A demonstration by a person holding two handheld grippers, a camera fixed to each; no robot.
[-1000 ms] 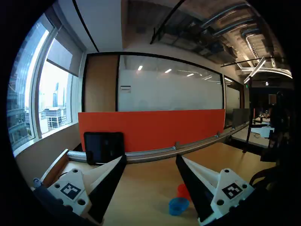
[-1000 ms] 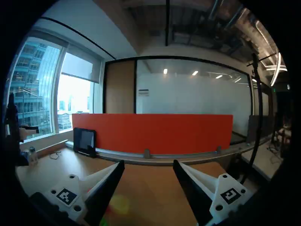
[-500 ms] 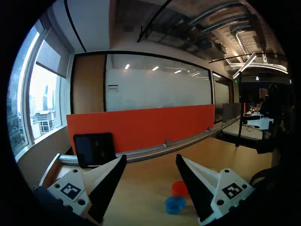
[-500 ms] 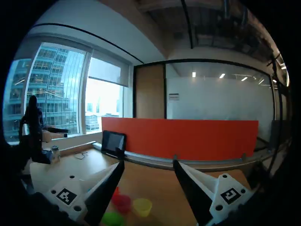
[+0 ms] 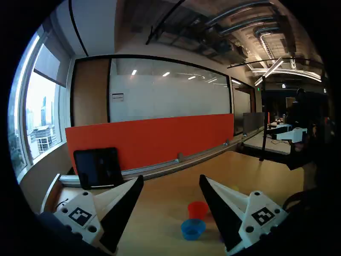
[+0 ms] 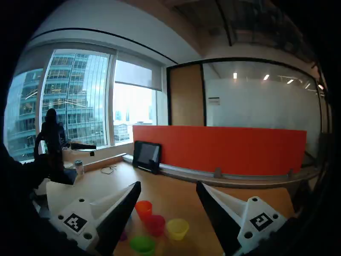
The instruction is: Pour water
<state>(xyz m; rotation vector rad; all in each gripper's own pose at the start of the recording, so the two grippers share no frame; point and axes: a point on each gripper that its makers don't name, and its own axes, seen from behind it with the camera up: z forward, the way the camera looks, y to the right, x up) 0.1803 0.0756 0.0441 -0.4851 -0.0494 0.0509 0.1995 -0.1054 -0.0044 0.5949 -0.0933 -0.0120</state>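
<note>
The left gripper (image 5: 170, 200) had its two fingers spread wide with nothing between them. The right gripper (image 6: 168, 205) was likewise parted and empty. Just beyond the left gripper's fingertips, inside the gap and closer to its right-hand finger, a red-orange cup (image 5: 198, 210) stood upright on the desk (image 5: 162, 213), with a blue cup (image 5: 192, 228) just beside it and nearer the camera.

Between the right gripper's fingers stood an orange cup (image 6: 144, 209), a red cup (image 6: 156, 224), a yellow cup (image 6: 177, 228) and a green cup (image 6: 143, 244), close together and upright. No water could be made out in any of them, so the one to pour from could not be told.

These looked like small, light plastic cups, probably thin-walled, smooth and easy to tip or squash. A gentle pinch across the mid-wall, below the rim, would likely suit best.

The left gripper view gave the blue cup and the office farther off past the right finger. The right gripper view gave the wider cluster and, past its left finger, tall windows. Beyond the fingertips in each, a tablet (image 6: 147, 154) leaned by the orange partition (image 6: 221, 147).
</note>
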